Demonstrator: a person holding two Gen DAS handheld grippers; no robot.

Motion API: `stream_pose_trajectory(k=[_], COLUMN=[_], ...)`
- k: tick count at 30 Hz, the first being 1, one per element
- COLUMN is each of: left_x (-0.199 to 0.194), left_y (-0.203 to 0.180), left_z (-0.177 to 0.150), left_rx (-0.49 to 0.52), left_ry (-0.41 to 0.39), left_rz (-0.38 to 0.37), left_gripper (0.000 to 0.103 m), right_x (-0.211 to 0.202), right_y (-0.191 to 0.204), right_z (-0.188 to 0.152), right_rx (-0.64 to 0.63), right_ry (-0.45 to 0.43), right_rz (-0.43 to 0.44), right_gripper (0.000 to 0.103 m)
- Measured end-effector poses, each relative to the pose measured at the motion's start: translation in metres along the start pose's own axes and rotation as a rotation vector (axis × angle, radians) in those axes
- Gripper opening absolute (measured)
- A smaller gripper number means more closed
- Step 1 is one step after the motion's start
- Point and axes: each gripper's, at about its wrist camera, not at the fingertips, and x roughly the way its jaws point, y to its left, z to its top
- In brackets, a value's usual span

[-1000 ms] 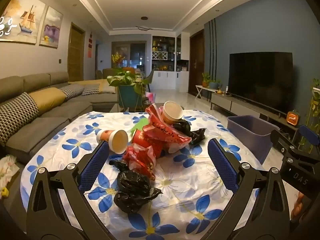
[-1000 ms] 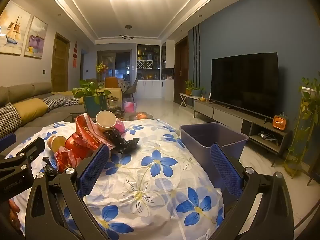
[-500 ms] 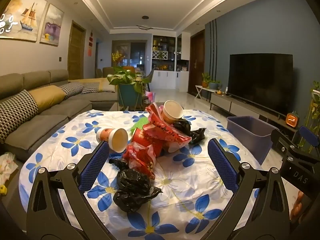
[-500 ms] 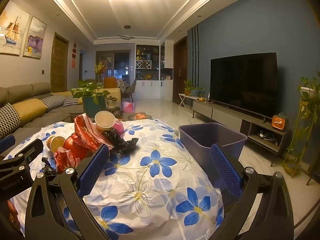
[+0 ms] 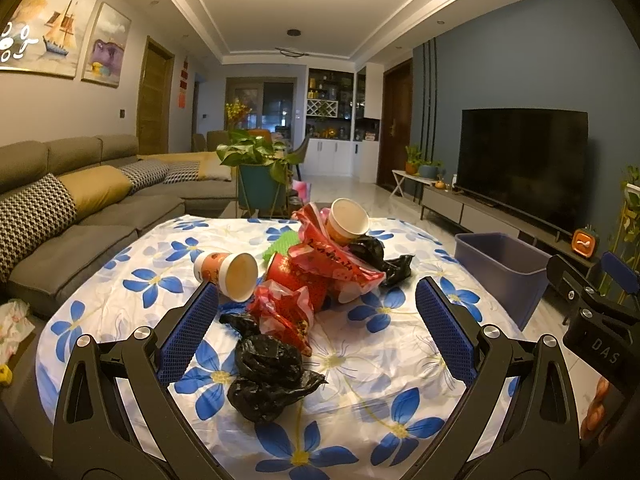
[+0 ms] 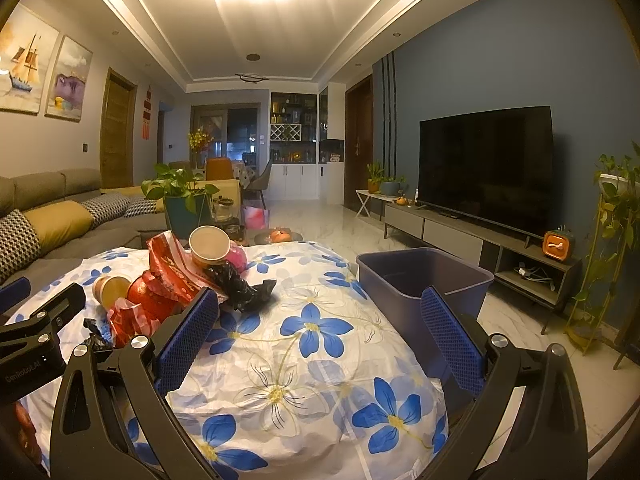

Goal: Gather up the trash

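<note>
A heap of trash lies on a table with a blue-flowered cloth [image 5: 360, 364]: a crumpled black bag [image 5: 268, 376] nearest, red wrappers [image 5: 320, 268], a paper cup on its side [image 5: 228, 272], a second cup [image 5: 347, 222] propped on top and another black bag [image 5: 380, 258] behind. My left gripper [image 5: 318, 336] stands open in front of the near black bag, touching nothing. My right gripper [image 6: 320, 340] is open over the cloth [image 6: 304, 360], with the trash heap [image 6: 176, 280] to its left and a purple bin [image 6: 424, 280] to its right. The bin [image 5: 500, 264] looks empty.
A grey sofa [image 5: 80, 216] with cushions runs along the left. A potted plant [image 5: 260, 176] stands beyond the table. A TV [image 6: 486, 168] on a low console lines the right wall, with a tall plant stand [image 6: 608, 256] near it. Crumpled paper [image 5: 14, 320] lies on the floor at left.
Both views have lifted and shifted only slightly. The trash and the bin have not moved, and both grippers stay open.
</note>
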Motion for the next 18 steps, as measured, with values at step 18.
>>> stream_pose_trajectory(k=[18], left_x=[0.001], left_y=[-0.0004], left_z=[0.0008], left_rx=[0.0], left_ry=[0.005], left_rz=[-0.003], left_gripper=[0.097], right_x=[-0.001], right_y=[0.0], right_z=[0.0017], right_rx=[0.006], right_ry=[-0.009], right_rz=[0.002], right_gripper=[0.098])
